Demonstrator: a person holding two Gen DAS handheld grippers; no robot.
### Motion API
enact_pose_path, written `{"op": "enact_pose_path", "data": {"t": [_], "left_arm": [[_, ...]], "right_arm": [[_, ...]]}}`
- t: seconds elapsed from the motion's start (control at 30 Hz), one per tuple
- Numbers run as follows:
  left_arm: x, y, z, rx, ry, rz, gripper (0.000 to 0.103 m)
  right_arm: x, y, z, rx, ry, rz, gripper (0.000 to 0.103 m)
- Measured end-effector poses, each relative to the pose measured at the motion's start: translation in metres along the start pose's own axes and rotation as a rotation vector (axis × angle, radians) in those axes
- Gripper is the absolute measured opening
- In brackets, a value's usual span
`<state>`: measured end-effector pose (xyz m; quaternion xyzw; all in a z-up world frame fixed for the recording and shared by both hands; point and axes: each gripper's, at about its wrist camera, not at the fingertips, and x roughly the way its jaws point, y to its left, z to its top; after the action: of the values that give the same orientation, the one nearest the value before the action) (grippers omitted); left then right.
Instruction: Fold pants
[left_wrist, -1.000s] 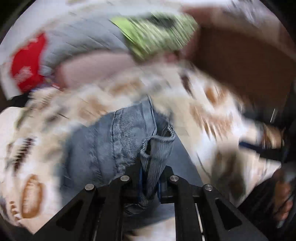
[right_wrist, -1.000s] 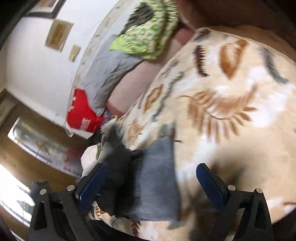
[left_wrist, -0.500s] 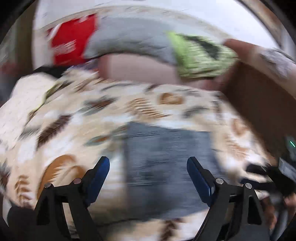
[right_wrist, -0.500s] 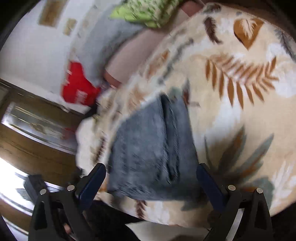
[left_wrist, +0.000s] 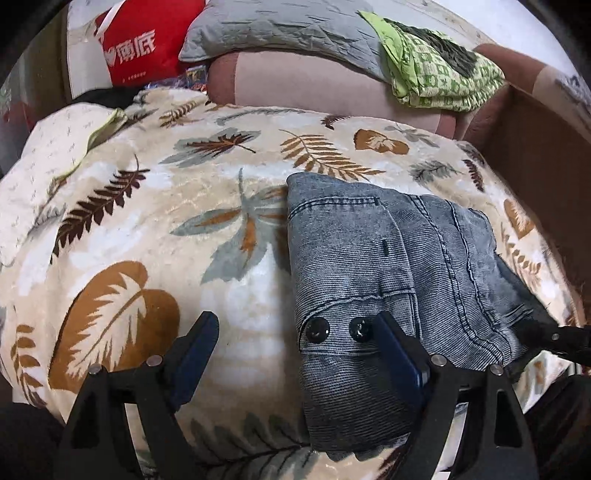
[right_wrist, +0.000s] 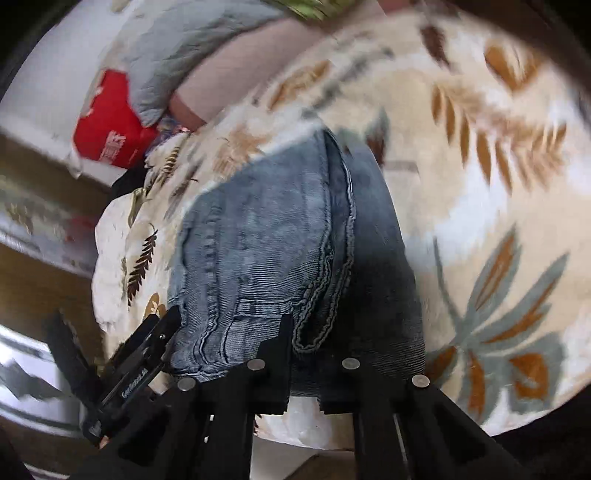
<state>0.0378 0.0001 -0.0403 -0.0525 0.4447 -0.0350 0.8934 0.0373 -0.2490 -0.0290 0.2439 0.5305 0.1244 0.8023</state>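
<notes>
Folded blue jeans (left_wrist: 369, 251) lie flat on a leaf-print blanket (left_wrist: 147, 221), waistband and two dark buttons toward me. My left gripper (left_wrist: 295, 341) stands open above the jeans' left edge: its right finger (left_wrist: 395, 354) hovers over the waistband and its left finger over the blanket, pressing on nothing. In the right wrist view the jeans (right_wrist: 266, 240) run away from me. There my right gripper (right_wrist: 304, 354) has its jaws closing tight, pressed together on the near hem edge of the jeans.
A red bag (left_wrist: 140, 48), a grey pillow (left_wrist: 288, 26) and a green patterned cloth (left_wrist: 436, 70) sit on a pink cushion (left_wrist: 314, 85) beyond the blanket. A brown wooden panel (left_wrist: 535, 155) borders the right side. White quilted fabric (left_wrist: 55, 147) lies at left.
My left gripper let go of the jeans, opened wide and swung left. My right gripper went from wide open to shut on the jeans' near edge. The jeans now lie folded flat.
</notes>
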Motion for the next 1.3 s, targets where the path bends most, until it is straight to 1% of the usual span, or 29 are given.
{"op": "enact_pose_path", "data": {"t": [0.07,0.1,0.17,0.2,0.23,0.27,0.3,0.33,0.4,0.47,0.5,0.53,0.6,0.63,0.67,0.7,0.77,0.83,0.87,0.9,0.93,0.97,1.0,1.07,1.13,1.2,1.23,1.27,1.3], "left_arm": [[-0.008,0.004,0.005,-0.024,-0.013,-0.023,0.086],[-0.020,0.003,0.008,-0.022,-0.046,-0.028,0.086],[-0.031,-0.003,0.011,-0.001,-0.098,-0.015,0.086],[-0.032,-0.010,0.012,0.024,-0.110,-0.001,0.086],[-0.025,-0.017,0.011,0.055,-0.089,0.013,0.086],[-0.010,-0.026,0.008,0.103,-0.027,0.033,0.086],[0.009,-0.036,0.001,0.172,0.045,0.060,0.087],[0.019,-0.042,-0.006,0.213,0.068,0.085,0.087],[0.016,-0.044,-0.010,0.211,0.026,0.102,0.087],[0.016,-0.045,-0.008,0.217,0.031,0.102,0.087],[0.017,-0.044,-0.009,0.217,0.031,0.099,0.087],[0.017,-0.043,-0.009,0.210,0.029,0.096,0.087],[0.017,-0.042,-0.009,0.206,0.023,0.098,0.087],[0.017,-0.042,-0.010,0.206,0.022,0.099,0.087],[0.017,-0.042,-0.010,0.206,0.024,0.099,0.087],[0.017,-0.041,-0.009,0.204,0.026,0.097,0.087],[0.017,-0.042,-0.011,0.196,0.029,0.092,0.087],[0.017,-0.041,-0.010,0.189,0.033,0.081,0.087],[0.016,-0.041,-0.009,0.180,0.040,0.070,0.086],[0.012,-0.038,-0.006,0.166,0.042,0.053,0.085],[0.004,-0.034,-0.003,0.139,0.039,0.019,0.085],[-0.005,-0.029,0.001,0.093,0.027,-0.026,0.085],[-0.014,-0.022,0.005,0.032,0.013,-0.077,0.085],[-0.023,-0.017,0.009,-0.014,-0.002,-0.141,0.086],[-0.007,-0.021,0.008,-0.010,0.058,-0.151,0.086],[0.021,-0.025,-0.001,-0.013,0.162,-0.162,0.086],[0.031,-0.023,-0.007,-0.045,0.190,-0.188,0.088],[0.032,-0.023,-0.008,-0.055,0.190,-0.203,0.088],[0.031,-0.025,-0.008,-0.042,0.185,-0.195,0.088]], "right_arm": [[-0.017,0.011,-0.004,-0.049,-0.041,-0.019,0.010],[-0.023,0.013,-0.008,-0.070,-0.057,-0.037,0.010],[-0.024,0.010,-0.018,-0.095,-0.068,-0.096,0.010],[-0.016,0.000,-0.023,-0.074,-0.057,-0.121,0.011],[-0.006,-0.012,-0.026,-0.037,-0.035,-0.128,0.013],[0.007,-0.026,-0.030,0.008,0.004,-0.102,0.017],[0.009,-0.035,-0.033,0.034,-0.001,-0.060,0.018],[0.001,-0.036,-0.031,0.037,-0.009,-0.047,0.023],[-0.015,-0.032,-0.025,0.025,-0.032,-0.085,0.038],[-0.037,-0.025,-0.014,0.002,-0.107,-0.120,0.039],[-0.049,-0.023,-0.007,0.002,-0.144,-0.107,0.041],[-0.057,-0.016,0.003,0.003,-0.174,-0.068,0.043],[-0.055,0.002,0.021,-0.030,-0.187,0.006,0.056],[-0.049,0.011,0.033,-0.042,-0.183,0.052,0.057],[-0.039,0.018,0.045,-0.048,-0.172,0.130,0.058],[-0.025,0.020,0.059,-0.036,-0.141,0.216,0.058],[0.011,0.014,0.084,0.028,-0.038,0.310,0.058],[0.054,-0.006,0.098,0.046,0.039,0.180,0.057],[0.083,-0.028,0.097,0.114,0.120,0.112,0.045],[0.087,-0.041,0.096,0.164,0.108,0.127,0.038],[0.082,-0.046,0.095,0.195,0.093,0.169,0.038],[0.074,-0.043,0.097,0.177,0.089,0.150,0.040],[0.070,-0.038,0.098,0.145,0.091,0.099,0.040],[0.059,-0.018,0.104,0.058,0.090,-0.010,0.042],[0.049,0.011,0.116,-0.038,0.060,-0.047,0.056],[0.045,0.052,0.127,-0.154,0.042,-0.074,0.083],[0.046,0.071,0.132,-0.221,0.051,-0.081,0.089],[0.054,0.099,0.139,-0.318,0.079,-0.083,0.093],[0.066,0.119,0.142,-0.383,0.104,-0.089,0.093]]}}
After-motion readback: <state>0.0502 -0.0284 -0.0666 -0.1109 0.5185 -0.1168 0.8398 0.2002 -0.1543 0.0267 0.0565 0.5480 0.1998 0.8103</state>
